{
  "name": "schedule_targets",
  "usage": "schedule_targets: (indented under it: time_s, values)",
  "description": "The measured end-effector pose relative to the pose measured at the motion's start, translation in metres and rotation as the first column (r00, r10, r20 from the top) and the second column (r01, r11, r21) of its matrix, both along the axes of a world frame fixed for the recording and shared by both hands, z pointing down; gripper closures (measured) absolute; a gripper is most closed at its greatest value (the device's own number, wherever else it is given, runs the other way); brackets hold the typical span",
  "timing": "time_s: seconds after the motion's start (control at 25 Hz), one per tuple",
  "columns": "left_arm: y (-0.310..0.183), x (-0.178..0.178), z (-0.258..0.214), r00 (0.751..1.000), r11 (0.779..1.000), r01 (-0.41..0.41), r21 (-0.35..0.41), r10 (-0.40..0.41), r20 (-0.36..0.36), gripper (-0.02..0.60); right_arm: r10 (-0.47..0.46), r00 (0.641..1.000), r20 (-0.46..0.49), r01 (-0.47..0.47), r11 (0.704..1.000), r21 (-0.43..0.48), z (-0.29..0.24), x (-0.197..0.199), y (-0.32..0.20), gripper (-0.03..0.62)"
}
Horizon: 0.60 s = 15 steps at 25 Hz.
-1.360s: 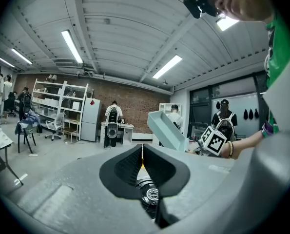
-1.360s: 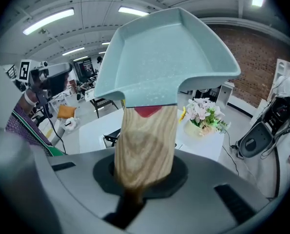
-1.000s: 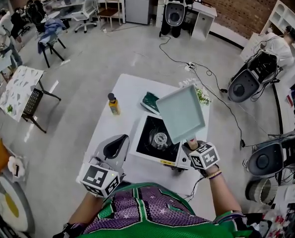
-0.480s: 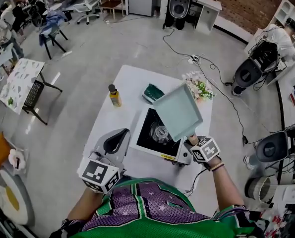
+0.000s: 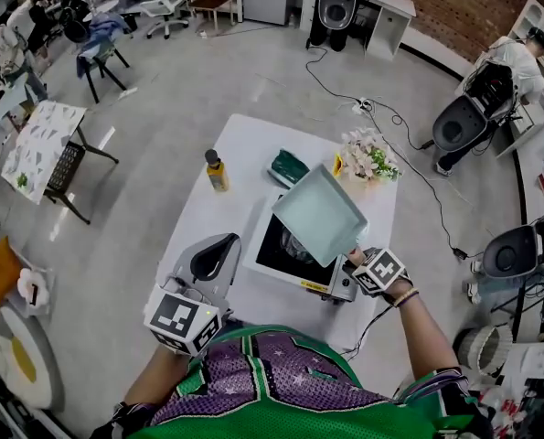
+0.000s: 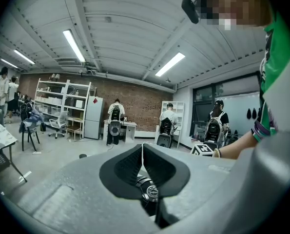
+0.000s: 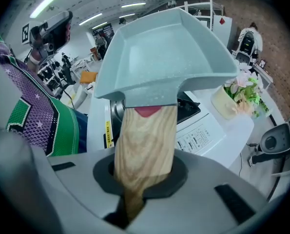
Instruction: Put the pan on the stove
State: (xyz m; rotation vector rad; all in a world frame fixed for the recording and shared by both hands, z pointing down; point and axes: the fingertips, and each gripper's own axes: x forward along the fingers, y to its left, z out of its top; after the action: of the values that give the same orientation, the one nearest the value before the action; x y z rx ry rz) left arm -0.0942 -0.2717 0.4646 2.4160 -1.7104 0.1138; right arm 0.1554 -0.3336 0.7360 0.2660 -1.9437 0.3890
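A square pale teal pan (image 5: 319, 214) with a wooden handle (image 7: 145, 147) hangs tilted over the right half of the stove (image 5: 273, 262), a white unit with a black glass top on the white table (image 5: 244, 158). My right gripper (image 5: 354, 262) is shut on the wooden handle, at the stove's near right corner. In the right gripper view the pan (image 7: 159, 57) fills the upper middle, with the stove (image 7: 198, 126) below and behind it. My left gripper (image 5: 212, 256) rests at the table's near left edge, its jaws shut with nothing between them (image 6: 142, 152).
On the table's far side stand a yellow bottle with a dark cap (image 5: 217, 169), a dark green object (image 5: 288, 166) and a bunch of flowers (image 5: 370, 158). A cable (image 5: 368, 332) hangs off the table's near right edge. Chairs, desks and people stand around the room.
My right gripper and the pan have sunk closer to the stove, and the pan has tipped toward level. The head view has shifted a little. The left gripper has stayed put.
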Motion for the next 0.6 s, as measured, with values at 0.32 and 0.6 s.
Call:
schedule_targets:
  time_s: [0.32,0.6]
  values:
    - [0.0,-0.001,0.005,1.0,1.0,-0.001,-0.011,0.001,0.002,0.56,-0.096,0.992,-0.08,0.091,0.994,-0.059,0.014,0.008,-0.001,0.559]
    - [-0.002,0.0,0.007,1.0,1.0,-0.003,-0.019,0.003,-0.001,0.56,-0.225,0.958,-0.176,0.208,0.972,-0.108,0.02,0.022,0.0,0.559]
